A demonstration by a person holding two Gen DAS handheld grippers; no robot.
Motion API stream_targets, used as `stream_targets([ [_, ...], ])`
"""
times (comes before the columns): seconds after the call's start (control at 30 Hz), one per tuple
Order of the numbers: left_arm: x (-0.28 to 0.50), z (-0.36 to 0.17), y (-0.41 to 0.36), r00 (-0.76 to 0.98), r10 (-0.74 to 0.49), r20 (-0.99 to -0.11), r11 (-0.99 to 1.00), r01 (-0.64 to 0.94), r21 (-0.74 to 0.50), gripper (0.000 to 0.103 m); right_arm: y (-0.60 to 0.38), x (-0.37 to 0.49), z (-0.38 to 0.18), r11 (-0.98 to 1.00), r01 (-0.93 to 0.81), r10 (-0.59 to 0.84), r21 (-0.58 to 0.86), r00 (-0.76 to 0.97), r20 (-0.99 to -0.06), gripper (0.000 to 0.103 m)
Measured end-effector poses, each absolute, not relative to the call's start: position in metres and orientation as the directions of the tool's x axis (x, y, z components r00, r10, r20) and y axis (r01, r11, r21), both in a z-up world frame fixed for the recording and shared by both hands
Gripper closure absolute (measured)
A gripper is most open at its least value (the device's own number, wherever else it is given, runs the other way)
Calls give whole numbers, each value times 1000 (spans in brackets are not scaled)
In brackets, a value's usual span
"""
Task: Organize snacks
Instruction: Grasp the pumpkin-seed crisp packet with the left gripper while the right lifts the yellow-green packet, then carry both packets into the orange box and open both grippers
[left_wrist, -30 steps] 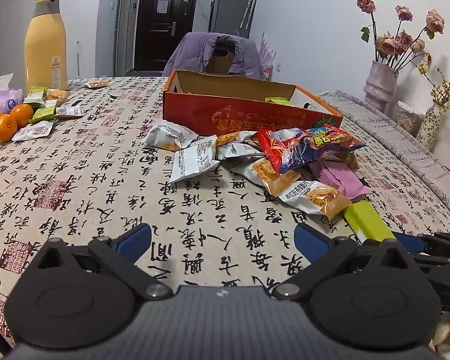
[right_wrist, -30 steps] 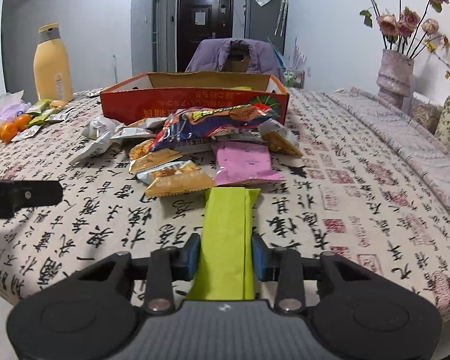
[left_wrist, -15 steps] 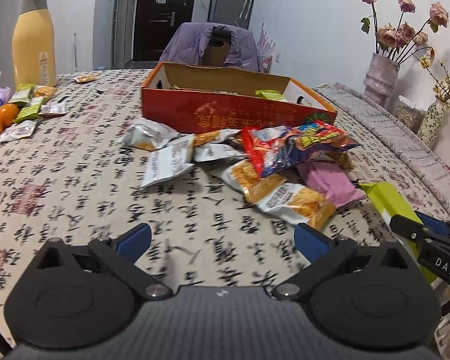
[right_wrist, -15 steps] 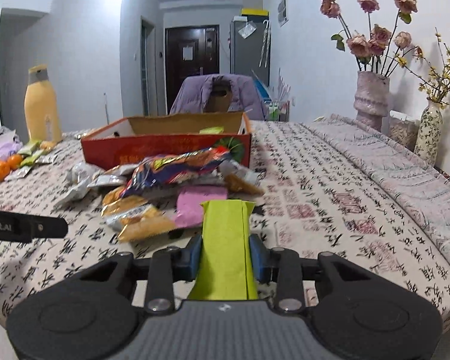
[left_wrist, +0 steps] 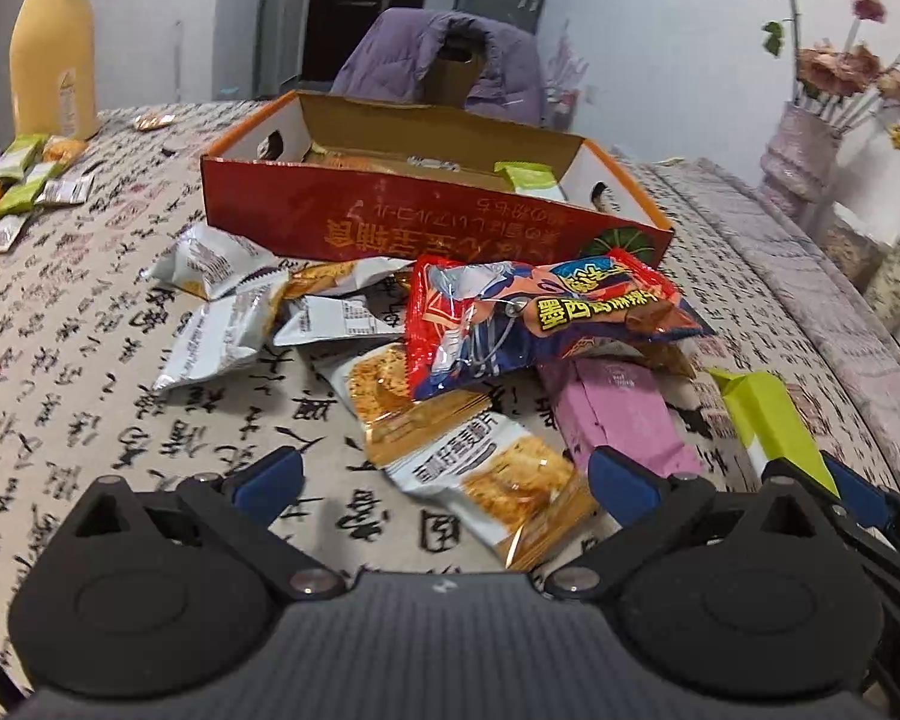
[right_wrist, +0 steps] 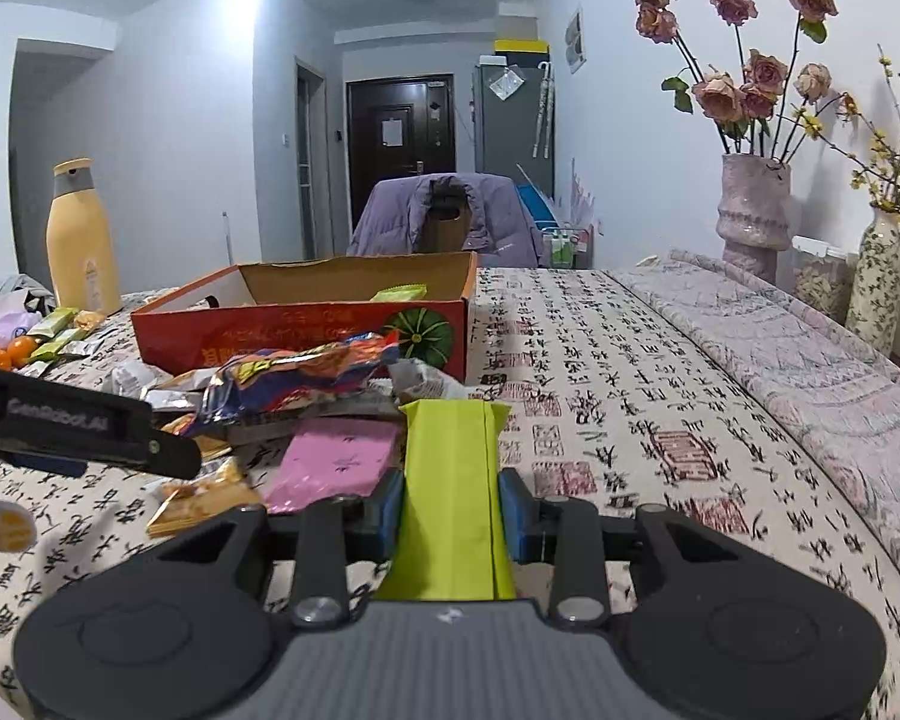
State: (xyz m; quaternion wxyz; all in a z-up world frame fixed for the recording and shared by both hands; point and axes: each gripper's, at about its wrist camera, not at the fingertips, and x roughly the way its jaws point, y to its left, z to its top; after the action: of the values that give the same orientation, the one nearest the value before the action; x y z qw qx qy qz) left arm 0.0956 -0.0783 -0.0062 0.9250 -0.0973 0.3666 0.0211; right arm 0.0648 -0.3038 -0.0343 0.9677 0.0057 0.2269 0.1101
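One flat, lime-green foil snack packet, its crimped end pointing forward, is pinched between the blue pads of the right gripper above the patterned tablecloth. Left gripper stands spread over an orange-and-white snack packet.

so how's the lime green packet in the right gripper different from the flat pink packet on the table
The lime green packet is clamped between the right gripper's blue pads and lifted off the cloth; the flat pink packet lies free on the tablecloth. The green one looks long and narrow, the pink one broader. The pink packet is partly tucked under the snack pile, while the green one stands clear of it. Both are plain, single-colour wrappers.
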Motion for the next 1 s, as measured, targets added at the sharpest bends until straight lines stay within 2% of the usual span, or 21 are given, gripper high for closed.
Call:
stream_targets([
  [0.3,119,-17,-100,672,57,-738,967,-222,-128,0,-317,87,-40,963,-256,268,87,866,-423,70],
  [0.4,123,-22,-102,650,63,-757,964,-234,-122,3,-322,85,-45,958,-261,285,115,859,-425,70],
  [0.5,120,-21,-105,658,84,-748,967,-236,-99,22,-324,81,-50,956,-264,292,126,856,-427,70],
  [0.67,106,-20,-106,674,78,-735,973,-211,-91,35,-324,71,-53,953,-272,304,137,853,-424,70],
  [0.73,100,-19,-105,680,71,-729,977,-195,-86,51,-323,67,-53,951,-275,308,138,852,-423,70],
  [0.77,98,-19,-106,684,64,-727,980,-182,-85,56,-322,64,-52,951,-275,308,139,853,-422,70],
  [0.83,94,-18,-105,688,43,-725,983,-160,-93,59,-320,60,-51,951,-276,308,137,855,-418,70],
  [1.0,80,-13,-103,711,26,-703,984,-142,-107,60,-317,46,-42,953,-279,304,122,865,-399,70],
])
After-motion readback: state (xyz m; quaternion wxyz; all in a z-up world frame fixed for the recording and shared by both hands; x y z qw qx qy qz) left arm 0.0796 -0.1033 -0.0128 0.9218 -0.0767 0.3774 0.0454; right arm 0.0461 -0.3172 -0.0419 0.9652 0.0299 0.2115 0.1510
